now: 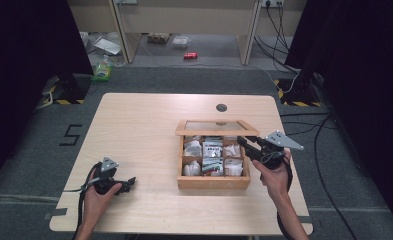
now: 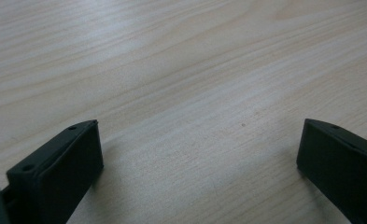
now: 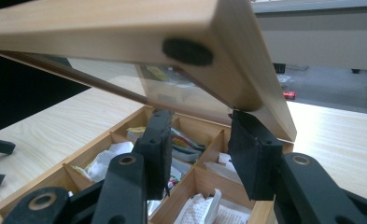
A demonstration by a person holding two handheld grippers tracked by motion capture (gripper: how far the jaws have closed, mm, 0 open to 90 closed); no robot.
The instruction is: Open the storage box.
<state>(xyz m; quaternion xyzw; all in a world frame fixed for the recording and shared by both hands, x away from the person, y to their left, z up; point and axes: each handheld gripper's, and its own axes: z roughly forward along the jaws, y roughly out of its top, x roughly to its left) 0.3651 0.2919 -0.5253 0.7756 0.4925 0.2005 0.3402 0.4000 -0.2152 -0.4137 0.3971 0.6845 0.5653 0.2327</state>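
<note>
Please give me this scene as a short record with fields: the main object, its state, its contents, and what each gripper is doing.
main object: wooden compartment box on the table
lid: glass-paned lid, raised and tilted over the box
contents: small packets, mostly white, in the compartments
right gripper: right gripper under the lid's front edge, jaws partly apart, one jaw tip touching the lid
left gripper: left gripper low over bare table, jaws wide apart, nothing between them

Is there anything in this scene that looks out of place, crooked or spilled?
Nothing is spilled or damaged. The glass lid of the wooden box stands half raised, propped by the right gripper; packets sit in their compartments.
</note>
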